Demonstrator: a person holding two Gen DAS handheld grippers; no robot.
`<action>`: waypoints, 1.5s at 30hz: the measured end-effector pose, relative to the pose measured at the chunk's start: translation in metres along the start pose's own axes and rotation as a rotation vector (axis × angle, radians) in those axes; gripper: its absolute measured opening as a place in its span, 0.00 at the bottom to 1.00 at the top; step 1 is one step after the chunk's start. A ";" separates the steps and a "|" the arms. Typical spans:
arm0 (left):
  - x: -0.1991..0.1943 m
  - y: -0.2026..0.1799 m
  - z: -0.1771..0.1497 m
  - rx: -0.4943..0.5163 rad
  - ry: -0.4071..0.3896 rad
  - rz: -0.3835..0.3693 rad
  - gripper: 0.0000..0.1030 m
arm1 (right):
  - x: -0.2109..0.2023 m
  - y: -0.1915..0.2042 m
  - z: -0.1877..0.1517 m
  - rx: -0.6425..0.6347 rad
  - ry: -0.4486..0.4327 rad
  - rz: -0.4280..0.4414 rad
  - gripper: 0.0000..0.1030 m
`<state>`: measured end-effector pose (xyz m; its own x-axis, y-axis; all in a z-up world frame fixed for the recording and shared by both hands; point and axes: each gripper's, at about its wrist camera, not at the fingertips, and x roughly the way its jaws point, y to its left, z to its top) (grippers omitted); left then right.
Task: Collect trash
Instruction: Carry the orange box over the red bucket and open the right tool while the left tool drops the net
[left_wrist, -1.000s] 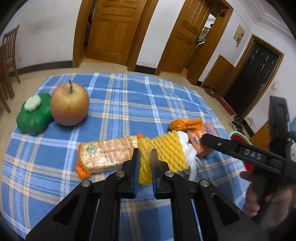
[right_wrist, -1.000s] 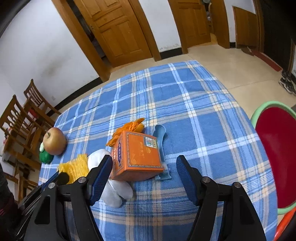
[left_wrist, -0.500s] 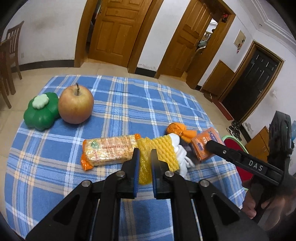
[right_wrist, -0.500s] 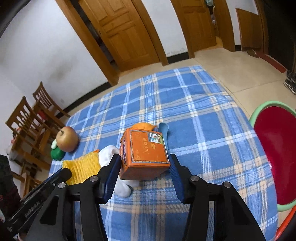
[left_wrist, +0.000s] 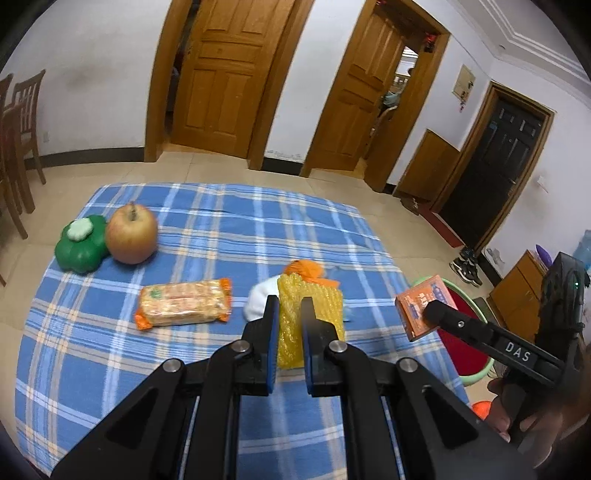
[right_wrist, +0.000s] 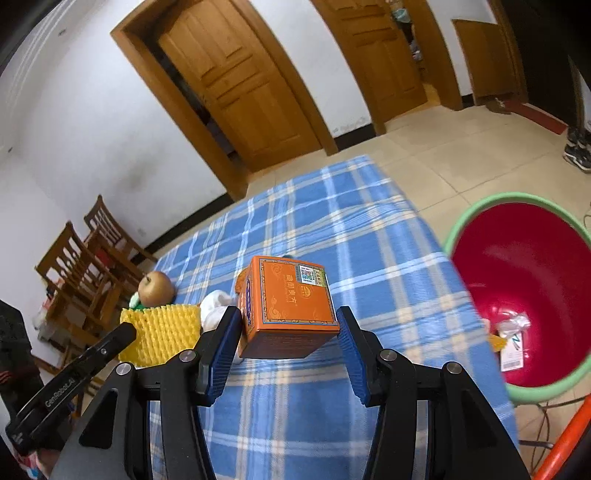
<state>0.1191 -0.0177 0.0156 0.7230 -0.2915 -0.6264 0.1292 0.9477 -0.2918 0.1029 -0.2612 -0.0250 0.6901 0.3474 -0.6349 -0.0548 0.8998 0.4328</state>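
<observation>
1. My left gripper (left_wrist: 289, 325) is clamped tight on the yellow foam net (left_wrist: 308, 317), which hangs clear above the blue plaid tablecloth (left_wrist: 221, 236).
2. My right gripper (right_wrist: 286, 334) pinches the orange box (right_wrist: 288, 302) between its blue pads, one on each side face; the box is off the cloth, tilted slightly.
3. To my right, the red basin (right_wrist: 480, 229) with a green rim sits on the floor just past the table edge, with scraps already lying in it. Bare tile floor lies beyond the table's far edge.
4. Left on the cloth: a white tissue wad (left_wrist: 258, 299), an orange wrapper (left_wrist: 306, 269), a cracker packet (left_wrist: 183, 303), an apple (left_wrist: 132, 236) touching a green toy (left_wrist: 81, 243). The stretch of cloth nearest me is open.
5. Wooden chairs (right_wrist: 88, 258) crowd the left side.
6. Against a second ago: both loads have lifted off the cloth. The box was then standing on the table between wider jaws, and the net lay against the packet; now they are apart.
</observation>
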 end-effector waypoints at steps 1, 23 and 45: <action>0.001 -0.005 0.000 0.006 0.004 -0.006 0.09 | -0.006 -0.005 0.000 0.008 -0.009 -0.002 0.52; 0.033 -0.109 -0.010 0.164 0.075 -0.119 0.09 | -0.074 -0.101 -0.009 0.179 -0.118 -0.159 0.52; 0.068 -0.170 -0.022 0.273 0.140 -0.181 0.09 | -0.090 -0.168 -0.023 0.329 -0.129 -0.270 0.53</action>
<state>0.1314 -0.2017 0.0064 0.5738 -0.4549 -0.6810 0.4369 0.8734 -0.2153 0.0338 -0.4375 -0.0552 0.7335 0.0568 -0.6774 0.3581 0.8148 0.4560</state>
